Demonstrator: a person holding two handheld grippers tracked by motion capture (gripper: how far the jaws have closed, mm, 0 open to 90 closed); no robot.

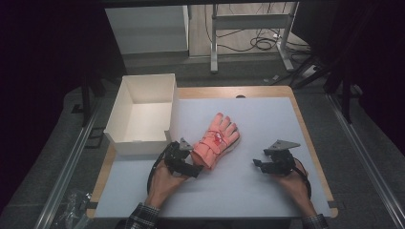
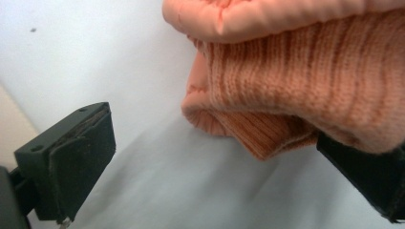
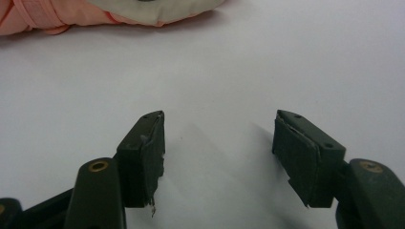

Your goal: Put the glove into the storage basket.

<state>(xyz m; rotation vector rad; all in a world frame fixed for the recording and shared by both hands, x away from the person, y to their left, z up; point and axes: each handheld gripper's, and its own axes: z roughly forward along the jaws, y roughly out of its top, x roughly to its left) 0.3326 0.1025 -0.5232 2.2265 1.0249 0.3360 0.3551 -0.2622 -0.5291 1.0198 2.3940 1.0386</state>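
So this looks like early days on getting the glove (image 1: 216, 140) put away, probably into the white box (image 1: 125, 112) at the far left of the table (image 1: 267, 200), though that's my guess from the layout. The glove, a pink knitted one, is lying flat on the white tabletop just right of the box, fingers pointing away from the person, nothing lifted yet. The left claw (image 1: 191, 160) is at the cuff end with its jaws spread wide; in the left gripper view the ribbed cuff (image 2: 305, 90) rests over one jaw while the other jaw stands well apart, so no pinch yet. The right claw (image 1: 268, 163) is parked on bare table off to the right, also wide open and holding nothing. Box is empty as far as I can see, so basically everything's left: close on the cuff, lift, carry over, drop in
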